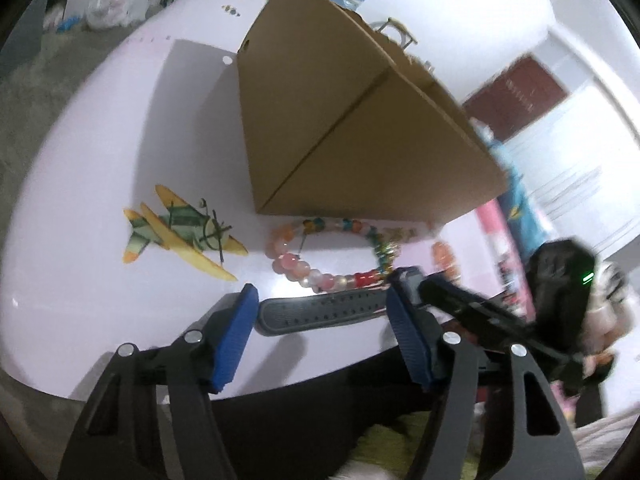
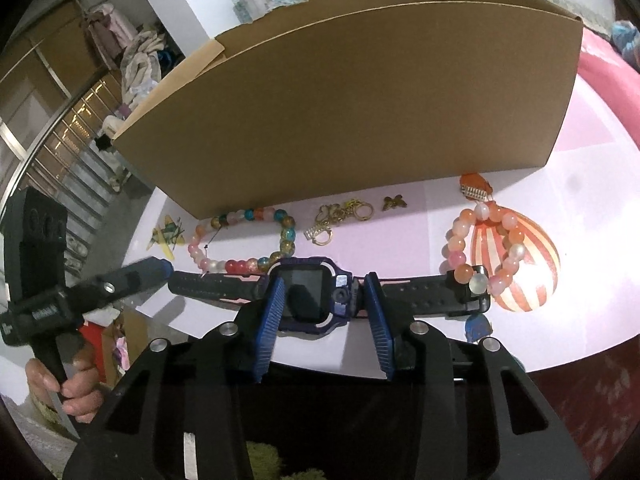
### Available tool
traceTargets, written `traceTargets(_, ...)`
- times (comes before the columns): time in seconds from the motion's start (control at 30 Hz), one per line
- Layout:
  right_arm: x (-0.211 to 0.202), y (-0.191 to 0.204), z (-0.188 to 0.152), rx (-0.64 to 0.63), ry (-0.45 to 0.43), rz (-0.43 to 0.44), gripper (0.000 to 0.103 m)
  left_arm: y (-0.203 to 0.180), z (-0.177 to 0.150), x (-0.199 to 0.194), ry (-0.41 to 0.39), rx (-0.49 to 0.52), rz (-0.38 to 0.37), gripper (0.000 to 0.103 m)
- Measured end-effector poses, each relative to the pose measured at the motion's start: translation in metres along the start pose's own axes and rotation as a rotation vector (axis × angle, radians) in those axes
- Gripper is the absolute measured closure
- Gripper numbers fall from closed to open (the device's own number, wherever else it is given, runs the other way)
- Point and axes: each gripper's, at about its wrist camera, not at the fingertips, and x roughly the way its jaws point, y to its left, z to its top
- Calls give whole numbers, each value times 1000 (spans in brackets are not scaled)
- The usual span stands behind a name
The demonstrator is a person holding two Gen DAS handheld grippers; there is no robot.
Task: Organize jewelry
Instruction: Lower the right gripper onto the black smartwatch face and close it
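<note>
Right gripper (image 2: pixel 323 294): we see its blue pads on either side of the watch (image 2: pixel 316 296) face, close to the case; contact not clear, so we cannot tell if it is pinching.
Left gripper (image 1: pixel 320 320): spread wide, pads either side of the watch strap (image 1: pixel 320 314), not touching it.
Watch: flat on the white tabletop (image 2: pixel 592 248) near its front edge, dark straps run out left and right, screen up.
Strap end, right: lies under the peach bead bracelet (image 2: pixel 486 248).
Peach bead bracelet: rests on a red-and-white striped balloon sticker (image 2: pixel 532 264), right of the watch.
Multicolour bead bracelet (image 2: pixel 244 240): just behind the watch's left strap, between it and the box.
Gold trinkets (image 2: pixel 340 218): small cluster with rings, near the box front, behind the watch.
Butterfly charm (image 2: pixel 394 202): just right of the cluster, apart from it.
Orange clip (image 2: pixel 475 188): by the box's front right corner.
Cardboard box (image 2: pixel 352 112): open top, stands behind all the jewelry; inside not visible.
Plane sticker (image 1: pixel 180 232): yellow-green, left of the multicolour beads.
</note>
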Motion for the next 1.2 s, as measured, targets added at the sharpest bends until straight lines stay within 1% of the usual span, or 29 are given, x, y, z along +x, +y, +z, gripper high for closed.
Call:
traceTargets(0.07,1,0,-1,-2,-2,3,64,7,-2,-8,-20,-45,-106,40)
traceTargets(0.13,1,1,-2,-4,-4,6,64,14,-3,-13,-23,-80,-213,40)
traceTargets(0.17,1,0,-2,-5,-5,7,64,19,-3,-14,-18,-108,-271,40)
traceTargets(0.2,1,0,-2,-7,-5,8,64,24,-5,-15,-14,-158,-334,40)
traceTargets(0.23,1,0,-2,-9,-6,9,64,30,-6,-14,-12,-196,-379,40)
traceTargets(0.27,1,0,-2,-10,-6,10,64,35,-7,-12,-9,-233,-419,40)
traceTargets(0.3,0,-1,-3,-11,-6,10,64,40,-8,-11,-9,-274,-443,40)
traceTargets(0.37,0,-2,-3,-13,-8,13,64,44,-8,-11,-19,-310,-453,40)
traceTargets(0.4,0,-2,-3,-13,-8,13,64,43,-8,-10,-21,-307,-431,40)
traceTargets(0.47,-1,-2,-3,-14,-10,13,64,38,-4,-14,-36,-274,-337,40)
traceTargets(0.67,-3,-3,-4,-14,-14,17,64,12,-1,-10,-2,-144,-176,39)
traceTargets(0.73,-3,-3,-4,-14,-14,18,64,3,-2,-10,25,-88,-111,39)
traceTargets(0.8,-3,-3,-4,-15,-14,18,64,-7,-5,-3,29,-43,-71,39)
traceTargets(0.83,-4,-3,-4,-16,-14,19,64,-11,-5,-2,34,-31,-54,39)
traceTargets(0.9,-3,-3,-4,-16,-13,19,64,-13,-8,1,46,-19,-46,39)
traceTargets(1.07,-3,-3,-4,-16,-14,19,64,-9,-15,5,78,-10,-83,39)
traceTargets(1.13,-3,-4,-3,-16,-14,19,64,-13,-17,7,90,31,-70,39)
traceTargets(1.2,-3,-3,-4,-17,-14,19,64,-24,-21,10,93,101,-29,39)
